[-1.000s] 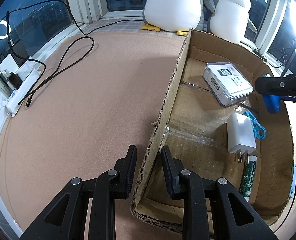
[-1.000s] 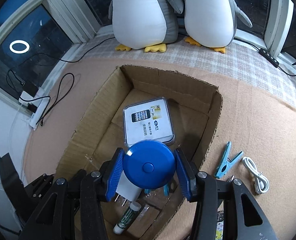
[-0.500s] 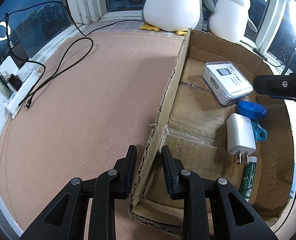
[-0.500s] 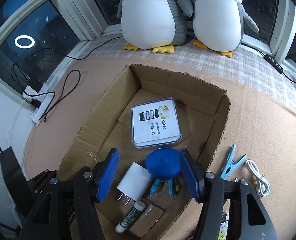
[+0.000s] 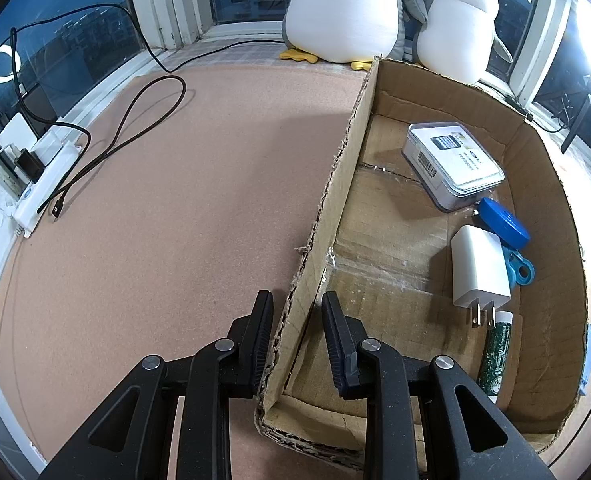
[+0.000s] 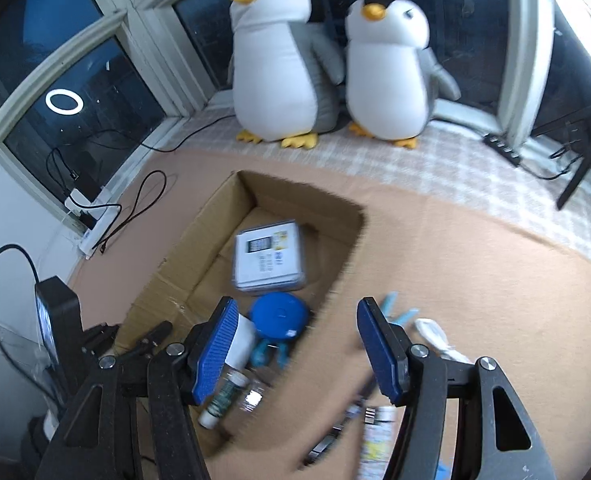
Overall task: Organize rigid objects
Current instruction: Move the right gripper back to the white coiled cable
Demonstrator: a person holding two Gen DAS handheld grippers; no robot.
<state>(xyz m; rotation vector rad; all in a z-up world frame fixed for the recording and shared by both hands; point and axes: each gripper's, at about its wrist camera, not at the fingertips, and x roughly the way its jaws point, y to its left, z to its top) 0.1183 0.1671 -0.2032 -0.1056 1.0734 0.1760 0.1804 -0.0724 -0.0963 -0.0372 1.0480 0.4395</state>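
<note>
A shallow cardboard box lies on the pinkish floor. It holds a clear-cased white box, a blue round disc, a white charger plug, a blue clip and a green tube. My left gripper straddles the box's near left wall, its jaws close on either side of it. My right gripper is open and empty, raised above the box's right wall.
Outside the box on the right lie a light-blue clothespin, a white coiled cable and blurred small items. Two plush penguins stand at the window. A power strip with black cables lies left.
My right gripper opened and let the blue disc drop into the box, then lifted and swung right. The left gripper has stayed at the box wall.
</note>
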